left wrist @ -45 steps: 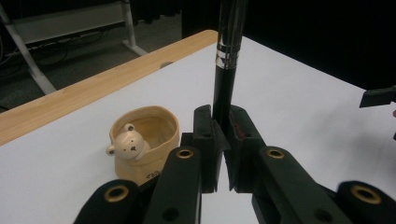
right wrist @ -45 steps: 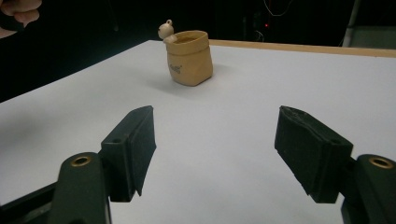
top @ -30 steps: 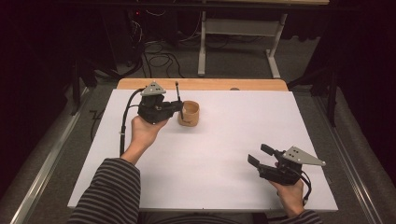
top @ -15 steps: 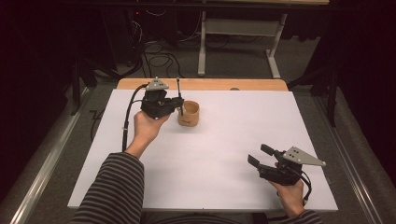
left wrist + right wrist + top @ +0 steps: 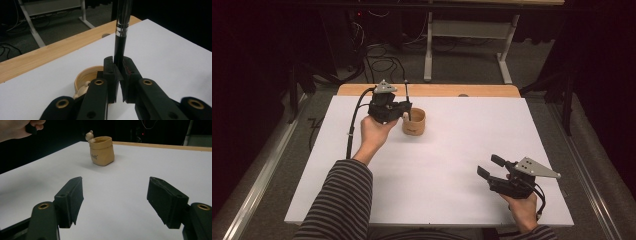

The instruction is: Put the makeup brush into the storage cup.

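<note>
Pen [image 5: 406,100] upright, clamped by left tool [image 5: 404,111], above tan cup [image 5: 414,122] at surface's [image 5: 462,150] 11 o'clock | left gripper view: jaws grip pen [image 5: 121,37], cup [image 5: 86,77] at 7 o'clock | right gripper view: right tool [image 5: 115,200] spread wide, cup [image 5: 101,150] at 12 o'clock.

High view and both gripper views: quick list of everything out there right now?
pen: 1, black with silver bands, upright, clamped in the left tongs above the holder
holder: 1, tan sack-shaped cup with a small figure on its rim, far left part of the sheet
white sheet: 1, covers the tabletop
table: 1, wood, bare strip at the far edge
left tongs: 1, black, shut on the pen
right tongs: 1, black, open, near right corner
</note>
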{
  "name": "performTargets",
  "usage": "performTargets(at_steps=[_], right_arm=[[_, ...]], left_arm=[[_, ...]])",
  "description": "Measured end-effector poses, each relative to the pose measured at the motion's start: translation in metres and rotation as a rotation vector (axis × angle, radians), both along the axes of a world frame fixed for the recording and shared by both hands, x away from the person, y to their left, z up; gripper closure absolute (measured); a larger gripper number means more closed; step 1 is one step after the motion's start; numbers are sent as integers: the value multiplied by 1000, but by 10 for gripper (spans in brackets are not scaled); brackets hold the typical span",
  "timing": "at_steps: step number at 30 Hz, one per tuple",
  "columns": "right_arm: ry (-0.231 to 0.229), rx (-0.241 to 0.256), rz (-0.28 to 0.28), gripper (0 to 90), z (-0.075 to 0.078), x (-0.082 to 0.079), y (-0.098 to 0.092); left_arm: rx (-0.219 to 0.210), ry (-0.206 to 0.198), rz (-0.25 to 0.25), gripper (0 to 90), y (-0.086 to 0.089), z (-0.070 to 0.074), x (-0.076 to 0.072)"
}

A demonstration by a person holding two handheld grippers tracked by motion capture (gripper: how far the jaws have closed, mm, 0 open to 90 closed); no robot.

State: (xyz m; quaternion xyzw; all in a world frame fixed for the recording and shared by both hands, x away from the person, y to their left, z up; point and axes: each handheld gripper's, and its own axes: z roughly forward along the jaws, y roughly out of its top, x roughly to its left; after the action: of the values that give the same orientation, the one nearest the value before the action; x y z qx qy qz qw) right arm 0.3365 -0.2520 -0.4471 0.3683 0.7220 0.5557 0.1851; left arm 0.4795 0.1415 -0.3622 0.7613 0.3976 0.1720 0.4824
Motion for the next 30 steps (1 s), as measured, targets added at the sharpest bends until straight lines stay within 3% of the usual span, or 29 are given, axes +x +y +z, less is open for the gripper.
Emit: performTargets(at_steps=[12, 17, 30], right_arm=[[0, 1, 4, 307, 0, 0, 0], [13, 4, -2, 308, -1, 0, 1], [11, 3, 4, 308, -1, 0, 2]], left_arm=[[-1, 10, 25, 839, -4, -7, 8], [17, 3, 55, 839, -6, -10, 12], [4, 8, 76, 838, -14, -17, 19]])
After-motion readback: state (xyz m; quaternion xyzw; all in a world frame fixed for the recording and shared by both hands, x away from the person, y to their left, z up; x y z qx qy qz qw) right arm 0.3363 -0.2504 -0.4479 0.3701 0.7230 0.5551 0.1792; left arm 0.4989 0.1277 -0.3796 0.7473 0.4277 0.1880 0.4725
